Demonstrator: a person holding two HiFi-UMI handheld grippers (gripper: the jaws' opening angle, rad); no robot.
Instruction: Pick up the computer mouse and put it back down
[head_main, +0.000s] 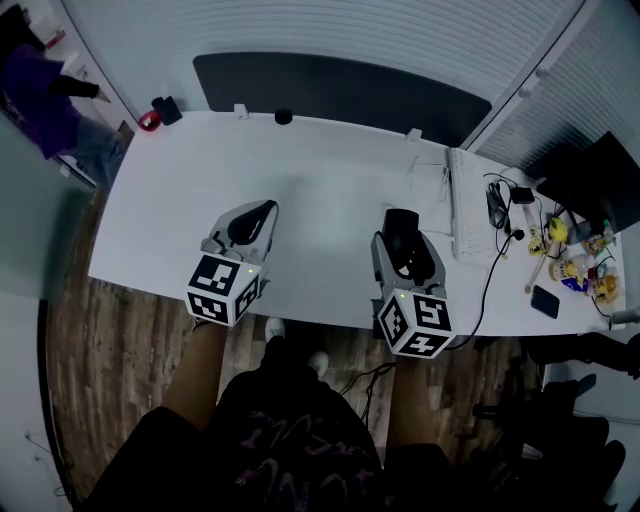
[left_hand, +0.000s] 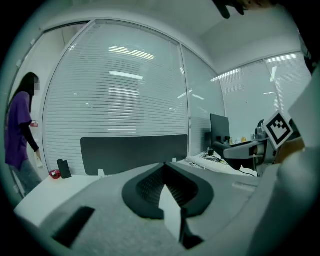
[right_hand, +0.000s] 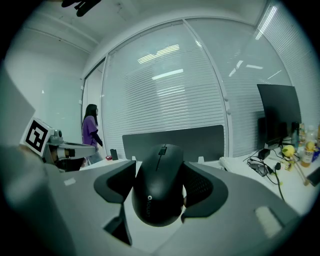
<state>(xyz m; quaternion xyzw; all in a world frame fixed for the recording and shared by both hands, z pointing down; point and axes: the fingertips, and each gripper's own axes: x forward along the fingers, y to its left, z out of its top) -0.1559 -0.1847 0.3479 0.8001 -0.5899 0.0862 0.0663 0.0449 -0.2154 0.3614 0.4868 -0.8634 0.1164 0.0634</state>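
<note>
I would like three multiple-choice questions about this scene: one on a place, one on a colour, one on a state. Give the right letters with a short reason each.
1. Where is the computer mouse?
A. Between the jaws of the right gripper
B. On a chair
C. Inside a drawer

2. What colour is the computer mouse?
A. White
B. Black
C. Red

3. How do the jaws of the left gripper stand?
A. Wide apart
B. Closed on a pen
C. Closed together, with nothing between them

Answers:
1. A, because the right gripper view shows the mouse sitting between the two pads, which press on its sides.
2. B, because its whole shell is black in the right gripper view and the head view.
3. C, because the left gripper view shows the jaw tips meeting, with only bare white surface seen behind them.
</note>
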